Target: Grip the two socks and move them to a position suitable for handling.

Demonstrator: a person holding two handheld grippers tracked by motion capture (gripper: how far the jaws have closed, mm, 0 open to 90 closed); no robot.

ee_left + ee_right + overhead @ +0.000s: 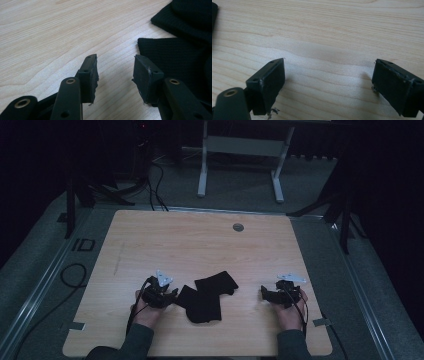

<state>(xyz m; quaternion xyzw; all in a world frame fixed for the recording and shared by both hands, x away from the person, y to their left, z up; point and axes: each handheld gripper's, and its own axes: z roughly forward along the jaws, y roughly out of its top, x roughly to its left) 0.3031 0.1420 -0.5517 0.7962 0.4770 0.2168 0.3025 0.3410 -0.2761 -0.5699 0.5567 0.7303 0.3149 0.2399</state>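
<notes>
On wooden table point(150, 240): black knit cloth point(207, 297), crumpled in overlapping folds; count unclear, one or two pieces; garment type indeterminate in dim light. Left gripper point(172, 296): one, jaws apart, empty, just beside the cloth's left edge. Right gripper point(262, 293): one, jaws wide apart, empty, right of cloth, apart from it.

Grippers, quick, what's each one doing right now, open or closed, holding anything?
Left gripper: open, holding nothing, right beside the black cloth.
Right gripper: open wide, holding nothing, over bare table.
</notes>
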